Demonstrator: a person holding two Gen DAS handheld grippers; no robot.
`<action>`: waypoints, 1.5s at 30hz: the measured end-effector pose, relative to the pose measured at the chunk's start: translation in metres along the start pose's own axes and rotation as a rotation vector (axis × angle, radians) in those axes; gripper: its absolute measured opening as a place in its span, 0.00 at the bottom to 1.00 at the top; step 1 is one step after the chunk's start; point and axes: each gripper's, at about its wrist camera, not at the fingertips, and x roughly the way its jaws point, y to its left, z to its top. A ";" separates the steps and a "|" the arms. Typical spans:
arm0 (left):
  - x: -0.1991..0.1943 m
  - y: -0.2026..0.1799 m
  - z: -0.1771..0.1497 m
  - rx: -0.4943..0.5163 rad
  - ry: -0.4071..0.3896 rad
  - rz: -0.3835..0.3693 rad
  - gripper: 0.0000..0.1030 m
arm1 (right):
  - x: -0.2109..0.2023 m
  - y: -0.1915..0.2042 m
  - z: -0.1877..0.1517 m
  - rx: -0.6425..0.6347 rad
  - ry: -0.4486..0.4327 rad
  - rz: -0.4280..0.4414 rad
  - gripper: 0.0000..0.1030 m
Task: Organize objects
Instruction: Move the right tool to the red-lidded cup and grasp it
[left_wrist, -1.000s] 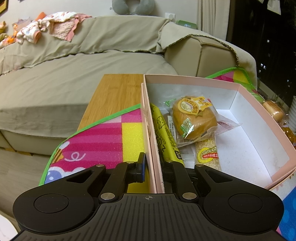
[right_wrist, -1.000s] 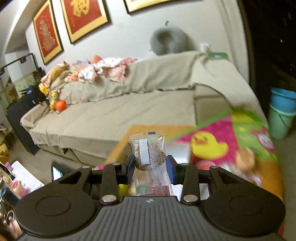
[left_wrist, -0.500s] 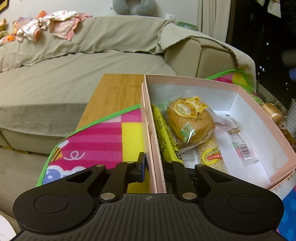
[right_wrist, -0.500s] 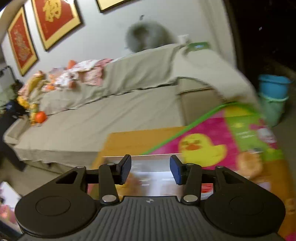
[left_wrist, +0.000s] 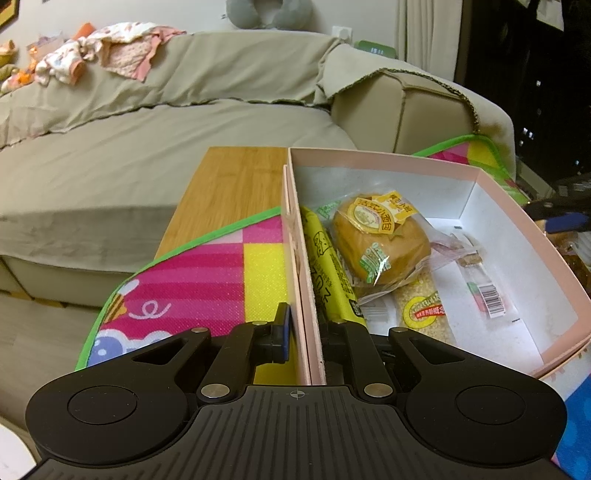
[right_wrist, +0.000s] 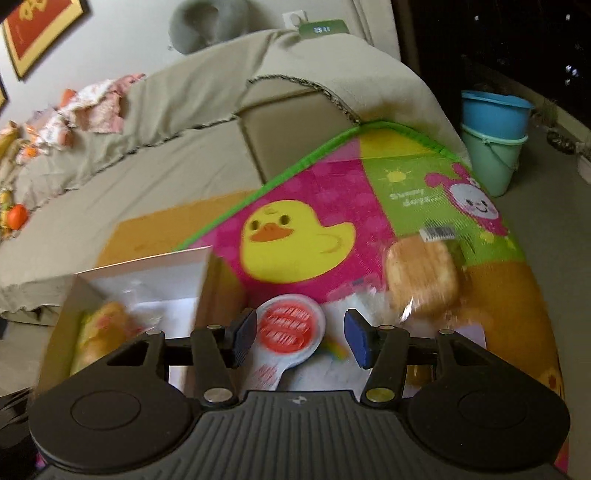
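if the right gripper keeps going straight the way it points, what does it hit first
Most likely the white spoon-shaped packet with the red disc, lying just ahead between the open right gripper fingers; depth is unclear, and the mat lies beyond.

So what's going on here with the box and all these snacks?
Someone is packing snacks into a pink box. The left gripper is clamped on the box's side wall, steadying it. The right gripper, jaws just opened and empty, hovers over a white and red spoon-shaped packet on the mat, near a wrapped bun.
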 end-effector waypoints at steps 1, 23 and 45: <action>0.000 0.000 0.000 0.000 0.000 0.000 0.12 | 0.010 -0.001 0.003 0.007 0.004 -0.013 0.51; -0.001 -0.002 0.001 0.009 0.005 0.015 0.12 | -0.014 -0.009 -0.059 -0.269 0.114 0.004 0.42; -0.001 -0.003 0.000 0.007 0.003 0.014 0.12 | 0.015 0.007 -0.033 -0.051 0.141 0.158 0.15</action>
